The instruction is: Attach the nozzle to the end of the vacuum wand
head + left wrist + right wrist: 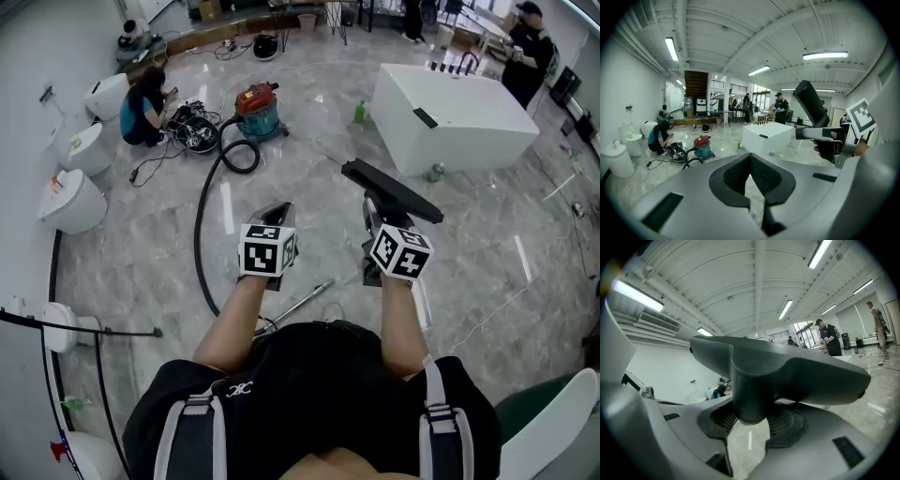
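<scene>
Clamping the floor nozzle (pixel 392 190) by its neck: right gripper (pixel 374 210). Left gripper (pixel 277 210) pinched together, empty. Vacuum wand (pixel 305 298) lies slantwise on the floor below, nearer the left.

nozzle (pixel 392 191): black, wide, held aloft by its neck | wand (pixel 302 301): silvery, lying on floor

A green bottle (pixel 359 112) stood on the floor (pixel 309 173) beside a white block (pixel 459 117). A person in teal (pixel 141 111) crouched near toilets (pixel 73 202) at the floor's left edge.
</scene>
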Available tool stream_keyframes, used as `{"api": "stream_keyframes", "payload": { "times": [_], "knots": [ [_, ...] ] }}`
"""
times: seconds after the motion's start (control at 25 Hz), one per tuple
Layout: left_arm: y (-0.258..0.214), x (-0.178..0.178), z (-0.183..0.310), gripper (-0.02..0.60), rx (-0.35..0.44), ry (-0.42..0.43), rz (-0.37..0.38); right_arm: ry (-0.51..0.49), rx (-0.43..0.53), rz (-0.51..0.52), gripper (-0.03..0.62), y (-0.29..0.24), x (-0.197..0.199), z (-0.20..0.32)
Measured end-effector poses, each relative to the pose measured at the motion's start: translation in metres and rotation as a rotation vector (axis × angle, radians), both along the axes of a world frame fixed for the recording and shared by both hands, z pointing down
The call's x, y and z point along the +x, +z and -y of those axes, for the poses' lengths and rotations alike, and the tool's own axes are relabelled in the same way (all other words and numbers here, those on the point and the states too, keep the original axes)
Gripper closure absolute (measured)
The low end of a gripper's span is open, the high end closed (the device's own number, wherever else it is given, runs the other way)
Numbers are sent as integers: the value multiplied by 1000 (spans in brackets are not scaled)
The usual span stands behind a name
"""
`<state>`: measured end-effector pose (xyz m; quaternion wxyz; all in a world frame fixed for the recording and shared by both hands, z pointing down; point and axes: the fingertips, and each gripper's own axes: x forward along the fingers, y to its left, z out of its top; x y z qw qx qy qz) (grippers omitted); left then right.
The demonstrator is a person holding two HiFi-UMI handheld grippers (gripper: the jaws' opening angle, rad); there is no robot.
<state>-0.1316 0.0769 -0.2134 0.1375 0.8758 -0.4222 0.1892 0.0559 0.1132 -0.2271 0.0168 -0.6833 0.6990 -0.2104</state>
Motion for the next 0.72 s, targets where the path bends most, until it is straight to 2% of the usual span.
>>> {"api": "stream_keyframes", "payload": {
  "times": [0.32, 0.48, 0.72],
  "knots": [
    [11, 45, 59, 572, -27, -80, 21, -96, -56, 3, 411, 14, 46, 74],
    [32, 48, 70, 572, -67, -93, 59, -133, -92, 13, 411, 30, 50, 93],
    [66, 50, 85, 572, -118, -70, 105, -143, -151, 55, 411, 65, 49, 110]
  ]
}}
